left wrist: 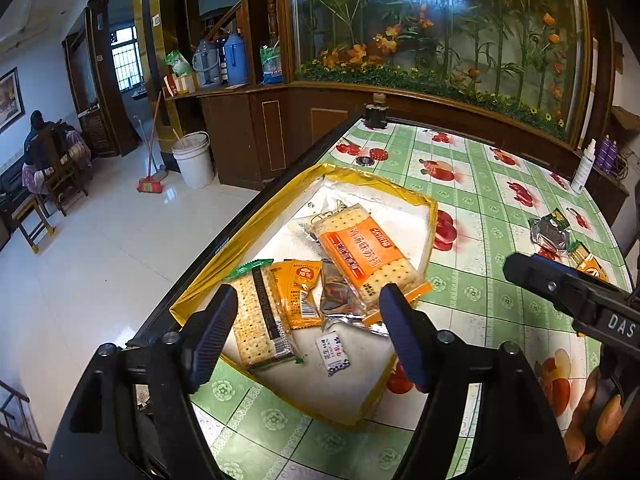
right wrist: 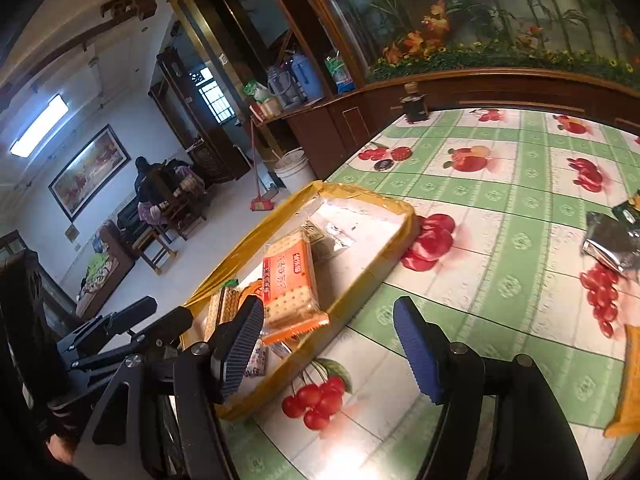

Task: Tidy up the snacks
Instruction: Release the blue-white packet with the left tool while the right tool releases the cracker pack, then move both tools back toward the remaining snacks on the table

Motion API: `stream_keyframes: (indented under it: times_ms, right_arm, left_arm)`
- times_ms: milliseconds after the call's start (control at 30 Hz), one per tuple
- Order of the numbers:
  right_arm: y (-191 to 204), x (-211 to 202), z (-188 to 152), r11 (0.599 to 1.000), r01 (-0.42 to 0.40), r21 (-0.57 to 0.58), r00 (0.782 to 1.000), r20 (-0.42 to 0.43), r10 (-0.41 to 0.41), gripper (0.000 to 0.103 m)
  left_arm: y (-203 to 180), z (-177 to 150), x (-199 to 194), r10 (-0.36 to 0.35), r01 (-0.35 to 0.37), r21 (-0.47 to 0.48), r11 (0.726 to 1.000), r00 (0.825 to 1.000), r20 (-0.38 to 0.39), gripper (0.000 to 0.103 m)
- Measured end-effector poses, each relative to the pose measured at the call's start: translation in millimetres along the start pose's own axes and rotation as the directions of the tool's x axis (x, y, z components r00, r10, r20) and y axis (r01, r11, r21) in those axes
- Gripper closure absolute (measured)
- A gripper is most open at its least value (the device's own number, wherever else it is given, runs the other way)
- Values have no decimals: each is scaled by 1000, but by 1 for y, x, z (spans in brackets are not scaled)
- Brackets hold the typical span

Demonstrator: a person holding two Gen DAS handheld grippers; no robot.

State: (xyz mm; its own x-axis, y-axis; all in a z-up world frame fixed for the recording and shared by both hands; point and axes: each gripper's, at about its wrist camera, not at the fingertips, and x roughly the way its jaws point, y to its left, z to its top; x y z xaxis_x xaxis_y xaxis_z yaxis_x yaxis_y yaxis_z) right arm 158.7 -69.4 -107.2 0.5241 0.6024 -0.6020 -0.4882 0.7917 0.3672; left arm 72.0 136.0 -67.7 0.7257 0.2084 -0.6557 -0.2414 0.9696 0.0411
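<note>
Snack packets are light, crinkly and slick; the crackers inside are brittle. Both my left gripper (left wrist: 308,334) and right gripper (right wrist: 328,350) have jaws open, empty. Orange cracker pack (left wrist: 362,254) lies in the yellow tray (left wrist: 430,216); foil packet (right wrist: 612,244) waits on the counter (right wrist: 500,216) at three o'clock. I'd pinch its sealed edge.

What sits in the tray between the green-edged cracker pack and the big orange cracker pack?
In the left wrist view, a small orange sachet and a dark clear-wrapped snack lie between the green-edged cracker pack and the big orange cracker pack.
</note>
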Motion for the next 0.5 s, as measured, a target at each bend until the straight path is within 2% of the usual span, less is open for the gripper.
stream_keyframes:
  times_ms: [233,400,500]
  right_arm:
    - [-29,-43,-23,997,74,30,997,36,-75,26]
    - [-62,-74,-41,988,123,97,990,56,-129,24]
    - [-82,-90,-51,979,147,143,985,66,-157,23]
  left_arm:
    - [-26,-2,-9,-18,18,46,999,1000,4,29]
    - [-47,-4,-18,-34,33,83,996,999,12,28]
    - [-57,-5,-23,-37,35,106,994,999,21,24]
